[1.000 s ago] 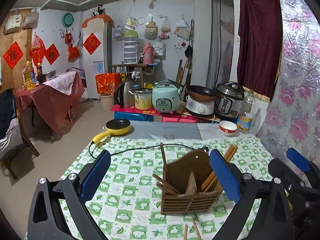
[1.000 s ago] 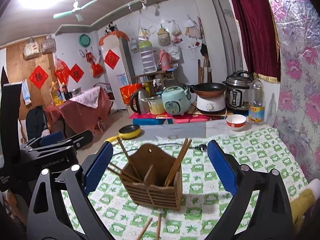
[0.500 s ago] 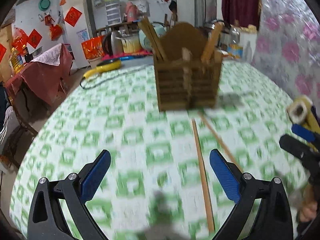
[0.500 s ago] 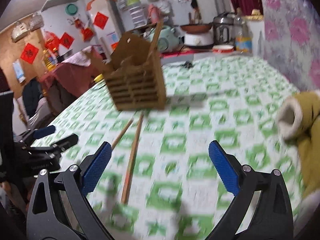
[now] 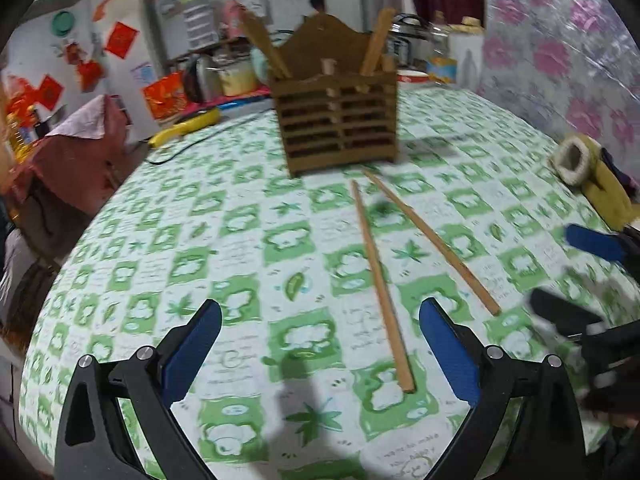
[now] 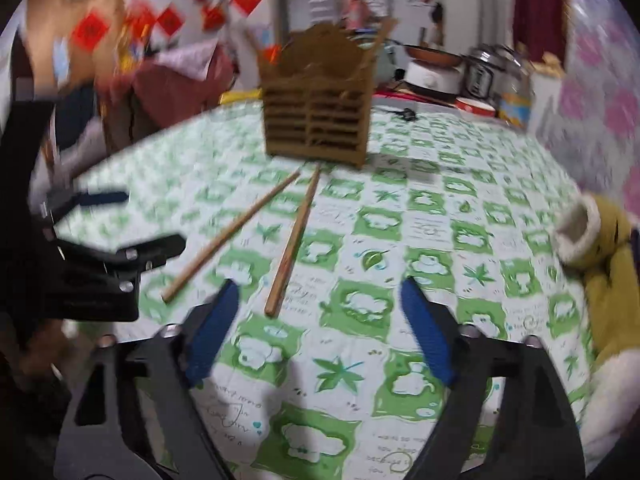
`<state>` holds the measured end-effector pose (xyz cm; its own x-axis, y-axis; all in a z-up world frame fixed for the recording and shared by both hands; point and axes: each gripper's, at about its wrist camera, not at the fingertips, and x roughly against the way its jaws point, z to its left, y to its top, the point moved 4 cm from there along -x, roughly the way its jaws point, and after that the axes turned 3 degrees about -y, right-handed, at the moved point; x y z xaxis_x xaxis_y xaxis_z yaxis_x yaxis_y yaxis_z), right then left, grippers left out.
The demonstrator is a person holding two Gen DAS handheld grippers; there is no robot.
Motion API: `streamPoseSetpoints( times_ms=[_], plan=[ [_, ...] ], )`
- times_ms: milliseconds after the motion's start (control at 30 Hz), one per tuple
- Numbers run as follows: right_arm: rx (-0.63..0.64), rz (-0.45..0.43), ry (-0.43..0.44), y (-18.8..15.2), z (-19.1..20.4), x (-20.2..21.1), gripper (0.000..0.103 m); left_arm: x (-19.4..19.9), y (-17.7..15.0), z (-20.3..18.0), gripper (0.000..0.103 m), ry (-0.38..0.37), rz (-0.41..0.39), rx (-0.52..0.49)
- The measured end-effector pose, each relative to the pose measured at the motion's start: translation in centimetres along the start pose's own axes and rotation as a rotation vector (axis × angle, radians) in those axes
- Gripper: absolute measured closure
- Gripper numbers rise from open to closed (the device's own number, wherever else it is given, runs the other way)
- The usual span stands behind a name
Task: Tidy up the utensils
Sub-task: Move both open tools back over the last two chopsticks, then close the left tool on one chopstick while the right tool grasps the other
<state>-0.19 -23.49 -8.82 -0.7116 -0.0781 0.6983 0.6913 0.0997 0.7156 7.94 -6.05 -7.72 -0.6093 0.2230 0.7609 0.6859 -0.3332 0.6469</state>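
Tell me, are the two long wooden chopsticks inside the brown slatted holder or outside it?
Outside. Both wooden chopsticks lie flat on the green checked tablecloth before the brown slatted holder.

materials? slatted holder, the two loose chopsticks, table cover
Slatted holder: looks like brown wood or bamboo, matte, separate slats visible. Two loose chopsticks: same tan, unvarnished look, likely wood or bamboo. Table cover: green-and-white print with a slight sheen, probably plastic or oilcloth; blur leaves it open.
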Motion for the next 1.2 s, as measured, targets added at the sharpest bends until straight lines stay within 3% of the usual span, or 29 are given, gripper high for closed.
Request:
streamPoseSetpoints(
  times_ms=[133, 267, 467, 533, 600, 633, 733, 833, 967, 1000, 1067, 1133, 1200],
  plan=[
    [0.039, 0.051, 0.037, -0.3, 0.6, -0.7, 0.047, -0.2, -0.6, 0.1, 0.006, -0.091, 0.039, 0.007],
    [0.029, 0.134, 0.133, -0.6, 0.7, -2.0, 0.062, -0.5, -1.4, 0.9, 0.006, -0.146, 0.072, 0.045],
    [0.082, 0.13, 0.151, -0.7, 2.1, -1.9, 0.062, -0.4, -1.7, 1.1, 0.008, -0.15, 0.061, 0.069],
    [0.081, 0.176, 0.152, -0.7, 2.2, -2.9, 0.073, -0.3, -1.7, 0.8, 0.013, -0.144, 0.058, 0.049],
    [0.063, 0.184, 0.166, -0.7, 1.9, -3.1, 0.092, -0.2, -1.8, 0.3, 0.02, -0.132, 0.054, 0.025],
    [0.044, 0.186, 0.161, -0.7, 1.6, -3.1, 0.095, -0.2, -2.0, -0.1, 0.024, -0.122, 0.056, 0.001],
    [-0.019, 0.17, 0.129, -0.6, 0.3, -2.7, 0.096, -0.4, -2.4, -1.1, 0.036, -0.098, 0.066, -0.059],
    [-0.062, 0.152, 0.118, -0.7, -0.7, -2.2, 0.096, -0.3, -2.9, -2.1, 0.037, -0.094, 0.06, -0.109],
    [-0.065, 0.198, 0.13, -0.9, -0.6, -3.1, 0.086, -0.3, -3.3, -3.0, 0.037, -0.091, 0.065, -0.145],
    [-0.064, 0.196, 0.128, -0.9, -0.6, -3.1, 0.086, -0.5, -3.4, -3.2, 0.041, -0.086, 0.07, -0.148],
    [-0.065, 0.193, 0.123, -0.9, -0.6, -3.1, 0.091, -0.6, -3.3, -3.3, 0.073, -0.11, 0.066, -0.147],
    [-0.079, 0.189, 0.133, -0.8, -0.8, -3.1, 0.096, -0.7, -3.3, -3.3, 0.093, -0.137, 0.068, -0.136],
    [-0.088, 0.176, 0.129, -0.8, -0.9, -3.0, 0.096, -0.6, -3.2, -3.0, 0.094, -0.126, 0.066, -0.12]
  ],
)
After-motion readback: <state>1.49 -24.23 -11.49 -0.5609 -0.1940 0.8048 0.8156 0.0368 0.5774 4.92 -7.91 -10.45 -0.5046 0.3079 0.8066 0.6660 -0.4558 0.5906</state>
